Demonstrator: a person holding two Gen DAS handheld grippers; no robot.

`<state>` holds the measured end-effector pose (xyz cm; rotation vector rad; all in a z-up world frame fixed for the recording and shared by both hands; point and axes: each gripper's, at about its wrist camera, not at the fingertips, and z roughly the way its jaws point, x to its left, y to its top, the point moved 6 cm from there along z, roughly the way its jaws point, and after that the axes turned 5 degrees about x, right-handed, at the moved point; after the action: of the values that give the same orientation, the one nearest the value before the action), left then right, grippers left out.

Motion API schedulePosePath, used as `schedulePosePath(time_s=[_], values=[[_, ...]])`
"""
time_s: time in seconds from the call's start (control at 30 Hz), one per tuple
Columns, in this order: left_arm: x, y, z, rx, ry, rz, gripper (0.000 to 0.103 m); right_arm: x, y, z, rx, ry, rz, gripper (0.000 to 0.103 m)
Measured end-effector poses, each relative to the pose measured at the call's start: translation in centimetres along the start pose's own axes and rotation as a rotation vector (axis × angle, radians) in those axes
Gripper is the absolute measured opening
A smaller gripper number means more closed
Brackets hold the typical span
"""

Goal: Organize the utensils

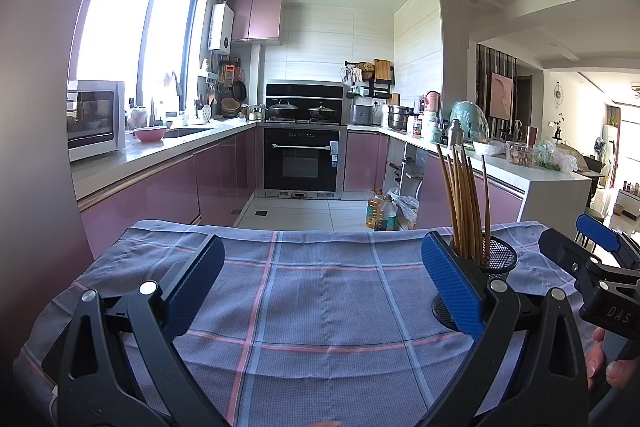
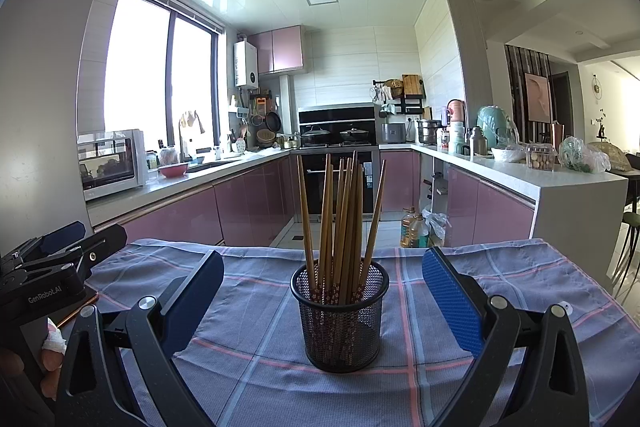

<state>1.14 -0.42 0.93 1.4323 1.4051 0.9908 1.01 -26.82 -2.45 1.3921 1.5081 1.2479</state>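
Note:
A black mesh cup [image 2: 340, 323] stands upright on the checked cloth [image 2: 520, 287] and holds several brown chopsticks [image 2: 344, 223] that fan upward. My right gripper [image 2: 322, 301] is open, and the cup sits between its fingers without touching them. In the left wrist view the same cup [image 1: 498, 257] and chopsticks [image 1: 464, 203] show just behind the left gripper's right finger [image 1: 452, 283]. My left gripper [image 1: 320, 283] is open over bare cloth [image 1: 320, 287] with nothing between its fingers. The right gripper [image 1: 588, 247] appears at the right edge there.
The table's far edge [image 2: 256, 251] drops to the kitchen floor, where oil bottles [image 2: 414, 229] stand. Pink cabinets, an oven [image 1: 302, 163] and a cluttered counter [image 2: 560, 179] lie beyond. A person's fingers [image 1: 612, 371] hold the right gripper's handle, and a bandaged finger [image 2: 54, 341] holds the left one.

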Motion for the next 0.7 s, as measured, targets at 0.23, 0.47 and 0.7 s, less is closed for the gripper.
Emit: schedulePosePath(time_s=[0.23,0.47,0.7], values=[[-0.09,-0.29,0.02,0.002,-0.001,0.001,0.097,0.03,-0.03,0.08,0.004,-0.001,-0.002,0.096],[-0.39,-0.72,0.17,0.008,-0.002,0.000,0.097,0.00,0.00,0.13,0.006,0.000,0.000,0.096],[-0.35,-0.75,0.24,0.008,-0.002,-0.001,0.097,0.00,-0.06,0.20,0.007,0.000,-0.001,0.096]])
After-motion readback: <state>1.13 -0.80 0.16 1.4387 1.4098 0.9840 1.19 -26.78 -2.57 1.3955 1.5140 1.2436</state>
